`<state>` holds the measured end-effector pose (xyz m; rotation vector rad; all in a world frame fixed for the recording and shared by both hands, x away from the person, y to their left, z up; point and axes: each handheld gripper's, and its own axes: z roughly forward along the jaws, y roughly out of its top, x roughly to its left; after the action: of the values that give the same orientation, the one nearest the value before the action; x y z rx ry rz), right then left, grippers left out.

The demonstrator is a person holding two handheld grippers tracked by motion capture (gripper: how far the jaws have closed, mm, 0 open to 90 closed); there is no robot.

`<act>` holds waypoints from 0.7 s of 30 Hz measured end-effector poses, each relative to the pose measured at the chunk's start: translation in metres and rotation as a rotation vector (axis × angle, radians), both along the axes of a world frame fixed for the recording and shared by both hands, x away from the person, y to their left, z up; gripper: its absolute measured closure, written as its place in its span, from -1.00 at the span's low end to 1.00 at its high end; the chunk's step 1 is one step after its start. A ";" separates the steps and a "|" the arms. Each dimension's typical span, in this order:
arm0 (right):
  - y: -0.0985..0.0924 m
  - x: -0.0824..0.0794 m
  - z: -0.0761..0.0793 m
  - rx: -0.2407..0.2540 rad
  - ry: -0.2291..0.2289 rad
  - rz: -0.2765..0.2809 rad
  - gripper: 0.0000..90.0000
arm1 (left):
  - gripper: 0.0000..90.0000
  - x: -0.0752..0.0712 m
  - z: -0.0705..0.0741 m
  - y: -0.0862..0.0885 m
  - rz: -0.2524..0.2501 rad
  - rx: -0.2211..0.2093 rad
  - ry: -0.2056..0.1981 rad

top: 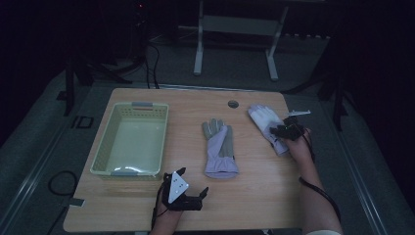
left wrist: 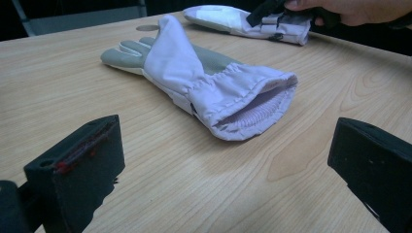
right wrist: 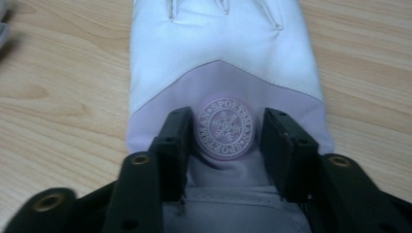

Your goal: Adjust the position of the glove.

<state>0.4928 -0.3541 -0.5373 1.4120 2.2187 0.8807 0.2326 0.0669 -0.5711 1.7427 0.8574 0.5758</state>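
Two lilac and white gloves lie on the wooden table (top: pixel 254 186). One glove (top: pixel 220 147) lies mid-table, grey palm up, its cuff towards me; in the left gripper view this glove (left wrist: pixel 214 82) lies just beyond my jaws. My left gripper (top: pixel 193 181) rests near the front edge, open and empty (left wrist: pixel 223 160). The other glove (top: pixel 264 120) lies at the right. My right gripper (top: pixel 283 131) is down on its cuff end. Its jaws (right wrist: pixel 224 133) stand either side of a round snowflake badge (right wrist: pixel 224 127), open, with the fabric flat between them.
A pale green basket (top: pixel 134 105) stands empty on the table's left half. A round hole (top: pixel 233 104) sits near the far edge, and a small white object (top: pixel 298 113) lies beyond the right glove. Cables trail from both grippers. A metal frame stands on the floor behind the table.
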 end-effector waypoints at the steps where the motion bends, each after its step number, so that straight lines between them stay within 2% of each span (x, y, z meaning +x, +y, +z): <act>1: 0.000 0.000 0.000 0.000 0.000 0.000 0.26 | -1.00 0.000 0.000 0.000 0.000 0.000 0.000; 4: -0.001 0.000 -0.001 0.017 0.004 0.008 0.38 | -1.00 0.000 0.000 0.000 -0.001 0.003 0.002; 6: -0.001 0.001 0.001 0.025 0.026 -0.002 0.42 | -1.00 0.000 0.000 0.000 -0.005 0.002 0.004; 9: 0.002 0.003 0.004 0.005 0.055 0.000 0.60 | -1.00 0.001 0.000 0.000 -0.004 -0.004 0.006; 15: 0.010 0.002 0.011 -0.033 0.095 -0.028 0.75 | -1.00 0.001 0.000 0.000 -0.002 -0.007 0.012; 18: 0.013 -0.001 0.016 -0.043 0.088 -0.050 0.77 | -1.00 0.001 0.000 0.001 -0.002 -0.008 0.012; 19: 0.014 -0.005 0.021 -0.036 0.072 -0.072 0.78 | -1.00 0.001 0.000 0.001 -0.002 -0.009 0.013; 20: 0.014 -0.007 0.023 -0.025 0.075 -0.078 0.78 | -1.00 0.001 0.000 0.001 -0.003 -0.010 0.014; 21: 0.014 -0.013 0.027 0.008 0.061 -0.100 0.79 | -1.00 0.002 0.000 0.001 -0.004 -0.008 0.014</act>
<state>0.4802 -0.3396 -0.5099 1.5578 2.1693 0.8242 0.2342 0.0678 -0.5710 1.7425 0.8650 0.5573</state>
